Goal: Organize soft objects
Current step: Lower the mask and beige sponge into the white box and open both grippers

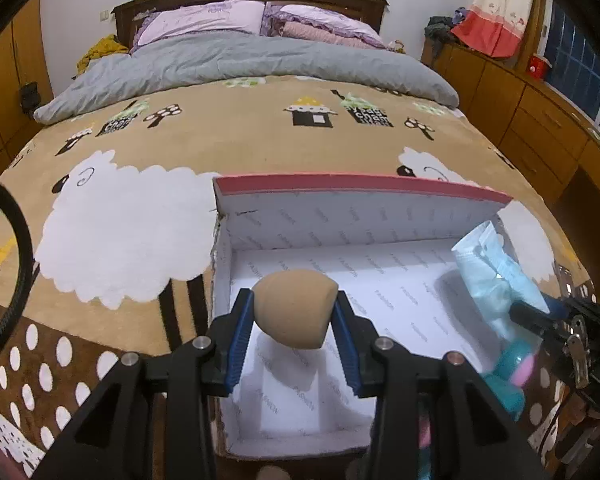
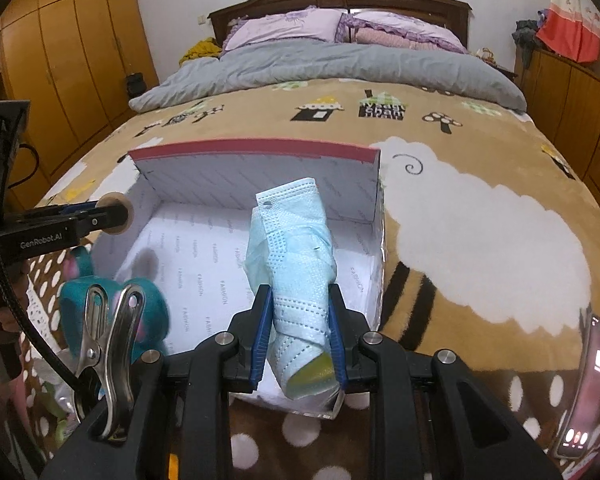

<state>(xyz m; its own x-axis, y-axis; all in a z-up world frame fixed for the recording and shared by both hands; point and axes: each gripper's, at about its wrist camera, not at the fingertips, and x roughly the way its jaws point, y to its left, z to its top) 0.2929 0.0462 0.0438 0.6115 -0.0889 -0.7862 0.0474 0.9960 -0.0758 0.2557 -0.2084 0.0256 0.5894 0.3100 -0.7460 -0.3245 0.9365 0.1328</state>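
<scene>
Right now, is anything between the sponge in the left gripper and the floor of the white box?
Nothing visible. The left gripper holds the tan sponge above the open box, whose floor below it is bare. The face mask in the right gripper hangs over the box's other side.

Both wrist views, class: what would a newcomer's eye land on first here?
First, the white open box with its red-edged lid, sitting on the sheep-patterned blanket. Above it, the left tongs grip a tan makeup sponge, and the right tongs clamp a rolled blue face mask. A teal plush toy lies at the box's near-left side.
</scene>
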